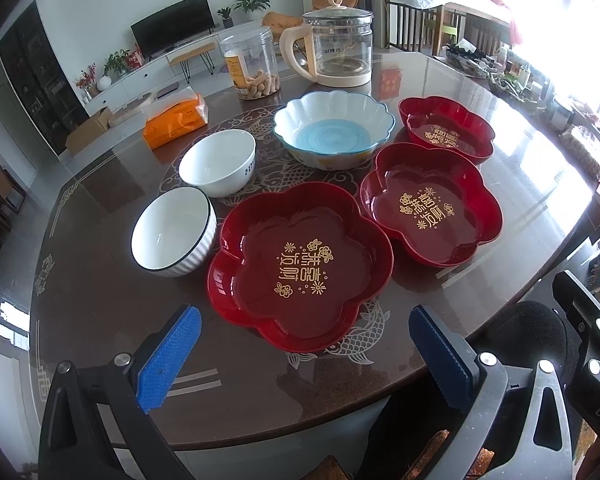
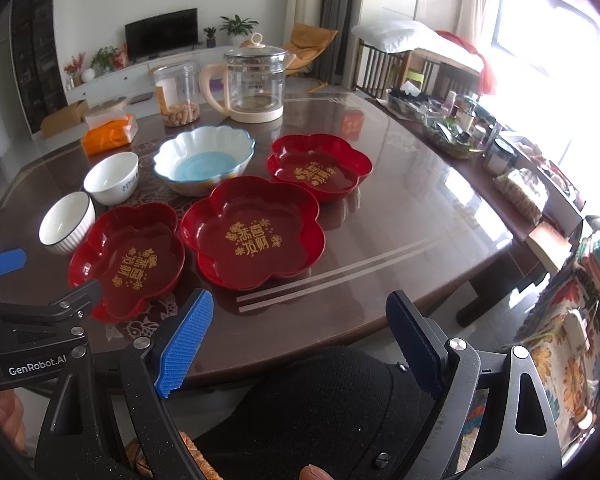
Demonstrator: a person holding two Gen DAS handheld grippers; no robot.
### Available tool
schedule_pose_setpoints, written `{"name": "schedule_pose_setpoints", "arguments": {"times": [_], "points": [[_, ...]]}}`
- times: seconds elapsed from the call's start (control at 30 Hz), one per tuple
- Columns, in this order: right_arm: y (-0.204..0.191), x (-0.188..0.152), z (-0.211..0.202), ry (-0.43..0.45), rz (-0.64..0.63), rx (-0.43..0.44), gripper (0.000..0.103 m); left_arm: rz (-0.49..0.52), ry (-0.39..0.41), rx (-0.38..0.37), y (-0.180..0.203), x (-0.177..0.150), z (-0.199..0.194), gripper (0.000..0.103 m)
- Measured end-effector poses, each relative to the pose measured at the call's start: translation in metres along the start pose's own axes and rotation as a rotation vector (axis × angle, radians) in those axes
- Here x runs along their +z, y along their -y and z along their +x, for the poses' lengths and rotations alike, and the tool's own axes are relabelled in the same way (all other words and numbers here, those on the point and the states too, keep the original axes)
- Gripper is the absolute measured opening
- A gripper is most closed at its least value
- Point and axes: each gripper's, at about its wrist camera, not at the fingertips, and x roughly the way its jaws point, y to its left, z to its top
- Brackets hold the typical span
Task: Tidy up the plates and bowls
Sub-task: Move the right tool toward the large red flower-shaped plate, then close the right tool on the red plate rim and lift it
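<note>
A dark glossy dining table (image 1: 100, 240) fills the room's near side, with six dishes spread across it, none stacked yet. Largest are three red flower-shaped plates with gold lettering: the nearest red plate (image 1: 300, 264) sits by the table's front edge, the middle red plate (image 1: 430, 204) just beside it to the right, the far red plate (image 1: 446, 128) behind that. They look like light, stiff lacquered plastic, probably slippery; a scalloped rim lobe seems the best place to pinch. Behind the nearest plate stands a white fluted bowl with a blue centre (image 1: 334, 130). To its left are a plain white bowl (image 1: 218, 162) and a ribbed white bowl with a dark rim (image 1: 172, 232), standing close together; these look ceramic, heavier and breakable, best taken by the wall at the rim. The left gripper (image 1: 304, 356) and right gripper (image 2: 300, 340) both hover short of the table, jaws spread wide, holding nothing.
</note>
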Motion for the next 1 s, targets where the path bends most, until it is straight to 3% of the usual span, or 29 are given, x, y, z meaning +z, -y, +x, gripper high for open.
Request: {"name": "schedule_pose_setpoints", "arguments": {"times": [0.23, 0.4, 0.5, 0.57, 0.7, 0.83, 1.0], "points": [[0.007, 0.0, 0.013, -0.03, 0.024, 0.013, 0.091, 0.006, -0.022, -0.005, 0.001, 0.009, 0.017, 0.103], [0.034, 0.001, 0.032, -0.042, 0.078, 0.04, 0.09, -0.047, -0.103, -0.127, -0.015, 0.023, 0.046, 0.103], [0.055, 0.004, 0.043, 0.048, 0.122, 0.241, 0.091, -0.043, -0.113, -0.157, -0.015, 0.031, 0.062, 0.103], [0.063, 0.007, 0.054, 0.082, 0.154, 0.293, 0.091, -0.025, -0.12, -0.198, -0.007, 0.042, 0.072, 0.103], [0.059, 0.024, 0.083, -0.012, 0.11, 0.309, 0.091, 0.053, -0.1, -0.285, 0.019, 0.077, 0.098, 0.103], [0.054, 0.041, 0.118, -0.132, 0.057, 0.25, 0.091, 0.115, -0.139, -0.297, 0.04, 0.104, 0.129, 0.103], [0.061, 0.044, 0.165, -0.25, 0.117, 0.31, 0.09, 0.168, -0.162, -0.286, 0.056, 0.118, 0.154, 0.093]]}}
